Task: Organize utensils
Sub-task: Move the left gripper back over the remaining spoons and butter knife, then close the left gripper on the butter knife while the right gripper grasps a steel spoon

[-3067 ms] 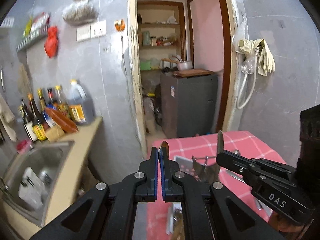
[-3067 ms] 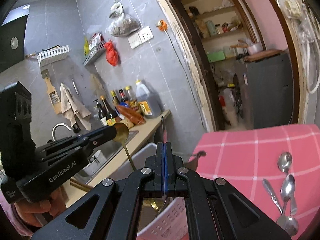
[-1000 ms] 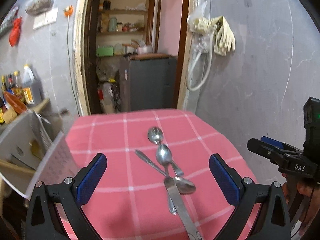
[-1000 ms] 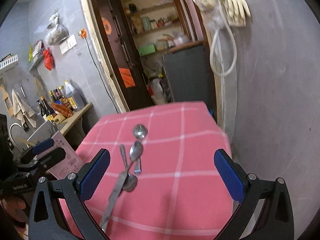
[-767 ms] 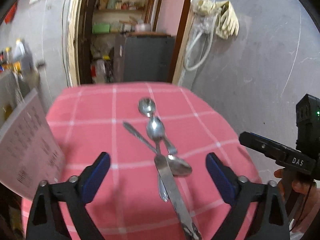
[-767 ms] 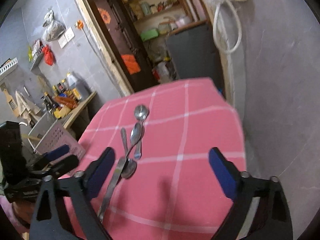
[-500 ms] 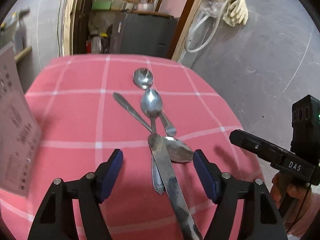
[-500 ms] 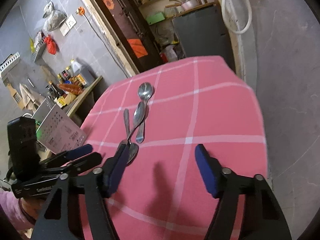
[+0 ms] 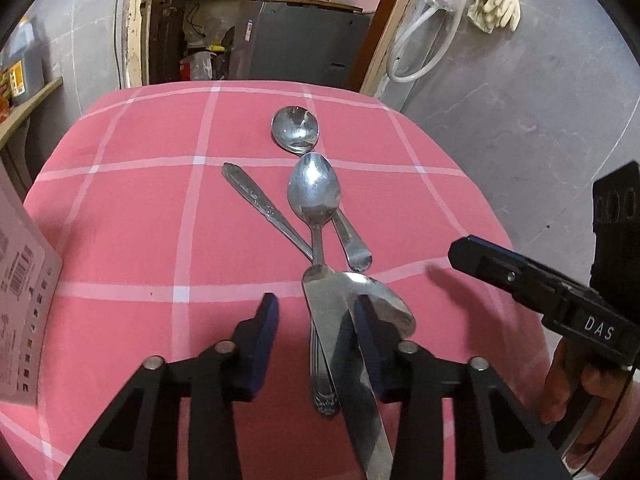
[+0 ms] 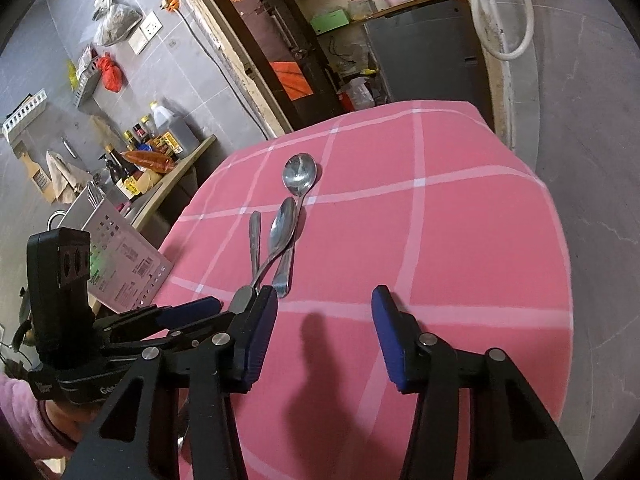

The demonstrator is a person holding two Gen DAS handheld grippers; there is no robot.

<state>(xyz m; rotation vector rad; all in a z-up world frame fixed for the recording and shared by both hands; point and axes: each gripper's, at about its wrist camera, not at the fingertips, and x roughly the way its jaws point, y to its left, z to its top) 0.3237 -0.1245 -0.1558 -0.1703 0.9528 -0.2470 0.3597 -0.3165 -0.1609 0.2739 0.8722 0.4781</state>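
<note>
Two claws hang low over a pink checked surface [image 9: 132,208] that fills most of both views. Off the left claw's left side stands a pale perforated basket [image 9: 20,304], its labelled wall at the surface's edge. The left claw [image 9: 316,312] is partly open, with a table knife [image 9: 340,344] lying between its blue pads, the blade close against the right-hand pad; whether the pads touch it I cannot tell. The right claw [image 10: 324,312] is spread wide with nothing between its pads, hovering just right of the left claw and the cutlery. Beneath the knife and just ahead of the left claw lies a spoon with its bowl [image 9: 384,304] by the right pad and its patterned handle running away to the left. Further ahead, an oval spoon [image 9: 316,196] lies across a second, round-bowled spoon [image 9: 296,128], the farthest piece. All the cutlery is clustered, pieces touching or crossing.
</note>
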